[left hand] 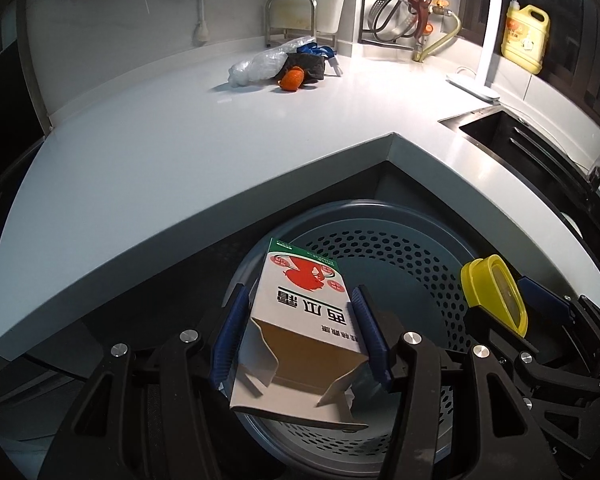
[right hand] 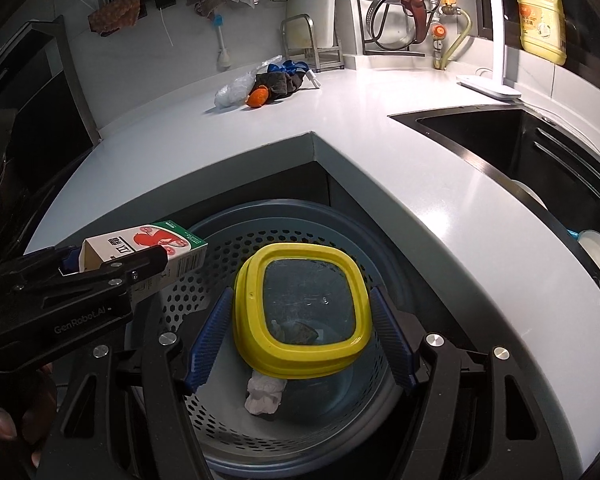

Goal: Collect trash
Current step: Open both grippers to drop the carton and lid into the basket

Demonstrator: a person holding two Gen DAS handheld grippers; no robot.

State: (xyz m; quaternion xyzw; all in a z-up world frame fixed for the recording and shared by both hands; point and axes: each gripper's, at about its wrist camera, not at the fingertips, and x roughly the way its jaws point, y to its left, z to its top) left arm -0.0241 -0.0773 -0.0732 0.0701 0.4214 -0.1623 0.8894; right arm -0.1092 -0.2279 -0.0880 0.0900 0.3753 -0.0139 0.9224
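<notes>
The left hand-held gripper (left hand: 300, 336) is clamped on an opened carton (left hand: 296, 320); the right hand-held gripper (right hand: 300, 340) is clamped on a yellow-rimmed lid (right hand: 304, 312). Both hang over the perforated bin (right hand: 204, 292), near the desk (right hand: 380, 128) corner.

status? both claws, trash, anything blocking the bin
Left claw shut on white cardboard carton, right claw shut on yellow-rimmed clear lid. Both over perforated grey bin; crumpled white tissue inside. Nothing blocking.

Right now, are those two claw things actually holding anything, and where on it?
Yes. The left gripper clamps the cardboard carton by its long sides near the open end. The right gripper grips the yellow-rimmed lid by opposite edges.
</notes>
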